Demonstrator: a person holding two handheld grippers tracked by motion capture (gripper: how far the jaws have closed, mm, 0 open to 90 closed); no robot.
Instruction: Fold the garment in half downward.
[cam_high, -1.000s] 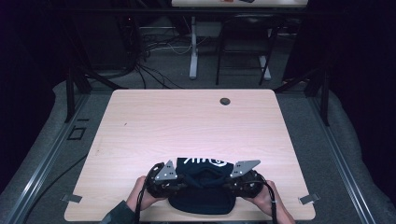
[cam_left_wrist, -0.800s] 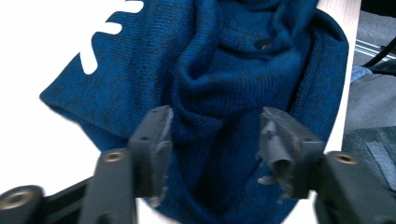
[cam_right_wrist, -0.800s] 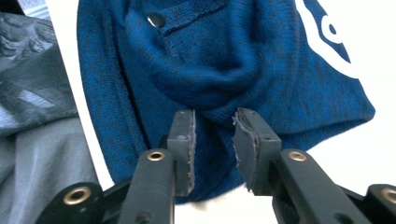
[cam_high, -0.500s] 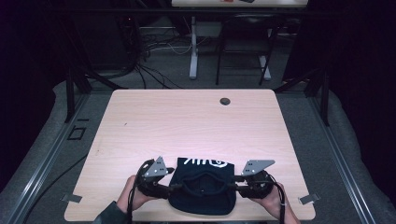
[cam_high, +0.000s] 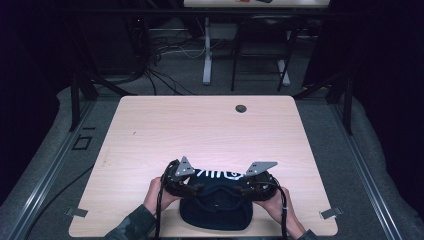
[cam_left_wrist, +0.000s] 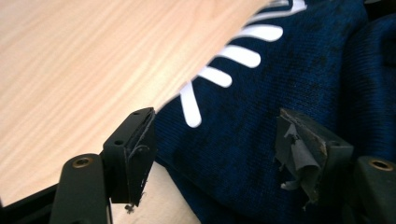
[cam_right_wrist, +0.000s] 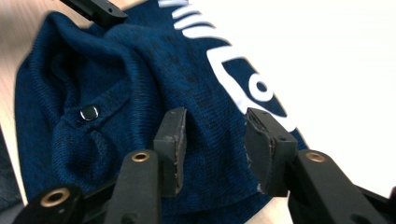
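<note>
Left gripper (cam_high: 186, 186) sits at the left edge of the folded navy knit garment (cam_high: 216, 210) with white lettering near the wooden table's (cam_high: 210, 130) front edge, jaws wide apart and gripping nothing — right gripper (cam_high: 251, 187) at its right edge, jaws moderately open, also empty.

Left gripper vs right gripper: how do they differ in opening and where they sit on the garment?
The left gripper gapes wide; the right gripper is open more narrowly. The left gripper straddles the edge of the dark blue garment, one jaw over bare table; the right gripper has both jaws over knit fabric, near the white print. Shared: both are open, gripping nothing, and have worn pads.
</note>
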